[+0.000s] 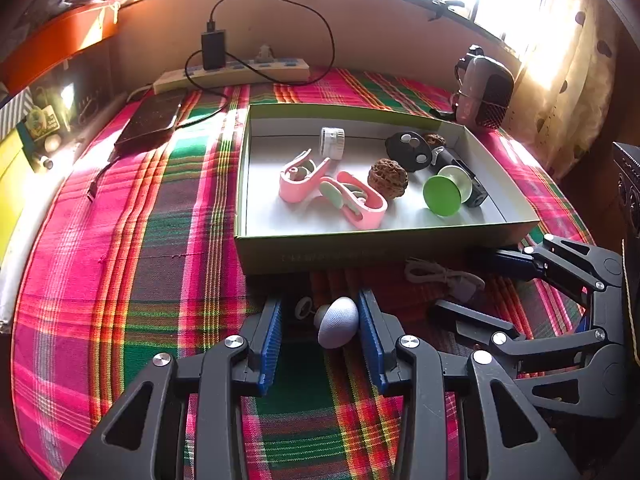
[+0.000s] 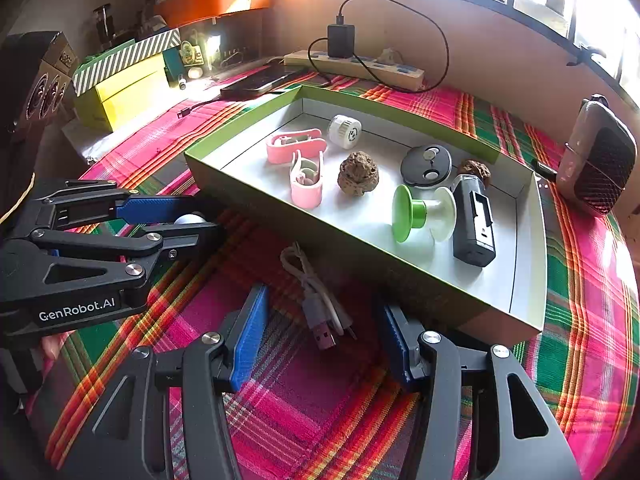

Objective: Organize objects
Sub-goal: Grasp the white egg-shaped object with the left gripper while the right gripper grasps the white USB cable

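A green-rimmed box (image 1: 360, 248) (image 2: 532, 312) lies on the plaid cloth and holds two pink clips (image 1: 352, 198) (image 2: 306, 178), a white cylinder (image 1: 332, 142), walnuts (image 1: 387, 178), a black disc (image 1: 408, 150), a green-and-white spool (image 1: 446, 192) (image 2: 420, 214) and a black device (image 2: 474, 226). My left gripper (image 1: 320, 322) (image 2: 192, 220) is open around a white egg-shaped knob (image 1: 338, 322) on the cloth before the box. My right gripper (image 2: 320, 328) (image 1: 484, 284) is open around a coiled white USB cable (image 2: 316, 298) (image 1: 444, 276).
A power strip (image 1: 232, 74) with a black charger and cable runs along the back wall. A dark phone (image 1: 150, 122) lies back left. A grey fan-like device (image 1: 484, 92) stands back right. Yellow and striped boxes (image 2: 124, 84) stand at the left edge.
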Demonstrator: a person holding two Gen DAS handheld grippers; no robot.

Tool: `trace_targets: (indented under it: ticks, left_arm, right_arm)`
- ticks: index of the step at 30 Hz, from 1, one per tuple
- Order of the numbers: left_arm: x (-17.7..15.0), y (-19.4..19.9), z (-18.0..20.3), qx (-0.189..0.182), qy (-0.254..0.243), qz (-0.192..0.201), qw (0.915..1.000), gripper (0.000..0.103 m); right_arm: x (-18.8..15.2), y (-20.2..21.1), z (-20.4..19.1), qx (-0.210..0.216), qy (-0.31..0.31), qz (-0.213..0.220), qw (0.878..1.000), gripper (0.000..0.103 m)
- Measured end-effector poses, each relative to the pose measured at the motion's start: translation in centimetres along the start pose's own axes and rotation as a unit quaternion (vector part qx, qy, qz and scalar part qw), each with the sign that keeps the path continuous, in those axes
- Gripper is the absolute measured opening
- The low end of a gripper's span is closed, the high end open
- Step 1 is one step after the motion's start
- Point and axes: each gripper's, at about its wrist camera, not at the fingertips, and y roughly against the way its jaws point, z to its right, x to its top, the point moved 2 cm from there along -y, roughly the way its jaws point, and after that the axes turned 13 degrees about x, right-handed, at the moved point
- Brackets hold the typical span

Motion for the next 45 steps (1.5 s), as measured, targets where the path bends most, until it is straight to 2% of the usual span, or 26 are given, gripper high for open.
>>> trace_targets:
  ticks: [4, 11, 45]
  left_arm:
    - [-0.06, 0.0, 0.03, 0.0, 0.0, 0.001, 1.0, 0.035]
    - [-0.15, 0.1, -0.13, 0.005, 0.001, 0.003, 1.0, 0.029]
    - [-0.17, 0.21, 0.1, 0.016, -0.01, 0.007, 0.9998, 0.029]
  right_arm:
    - [-0.03, 0.01, -0.27, 0.001, 0.005, 0.001, 1.0, 0.046]
    - [-0.04, 0.03, -0.81, 0.008, 0.012, 0.003, 1.0, 0.022]
    - [-0.12, 0.07, -0.94, 0.007, 0.011, 0.004, 1.0, 0.019]
